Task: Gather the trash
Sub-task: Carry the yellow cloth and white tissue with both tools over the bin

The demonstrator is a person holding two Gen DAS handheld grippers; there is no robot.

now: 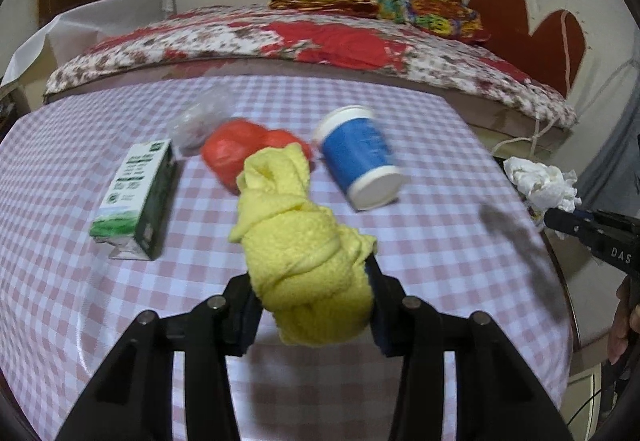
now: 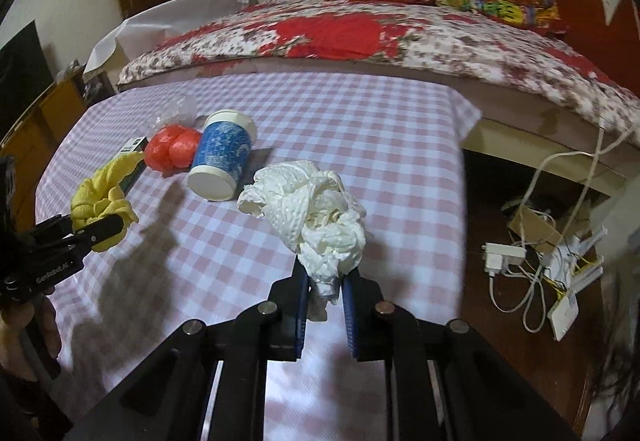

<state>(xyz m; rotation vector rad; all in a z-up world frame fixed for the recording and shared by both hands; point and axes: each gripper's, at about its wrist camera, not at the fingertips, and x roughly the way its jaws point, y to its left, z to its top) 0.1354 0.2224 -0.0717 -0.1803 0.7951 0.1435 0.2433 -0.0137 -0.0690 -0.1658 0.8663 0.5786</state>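
My left gripper [image 1: 310,293] is shut on a knotted yellow cloth [image 1: 296,241] and holds it above the checkered table [image 1: 420,261]. It also shows in the right wrist view [image 2: 102,229] with the yellow cloth [image 2: 104,193]. My right gripper [image 2: 325,281] is shut on a crumpled white paper towel [image 2: 316,209], held above the table's right part. The paper towel also shows in the left wrist view [image 1: 540,181], at the right gripper's tip [image 1: 560,219]. On the table lie a blue paper cup [image 1: 360,157] on its side, a red plastic bag [image 1: 236,149], a clear plastic bag [image 1: 204,117] and a green carton [image 1: 136,197].
A bed with a floral cover [image 2: 360,37] runs along the table's far edge. Right of the table, on the floor, lie a charger with white cables [image 2: 516,261] and a cardboard box [image 2: 540,229]. A wooden cabinet [image 2: 36,121] stands at the left.
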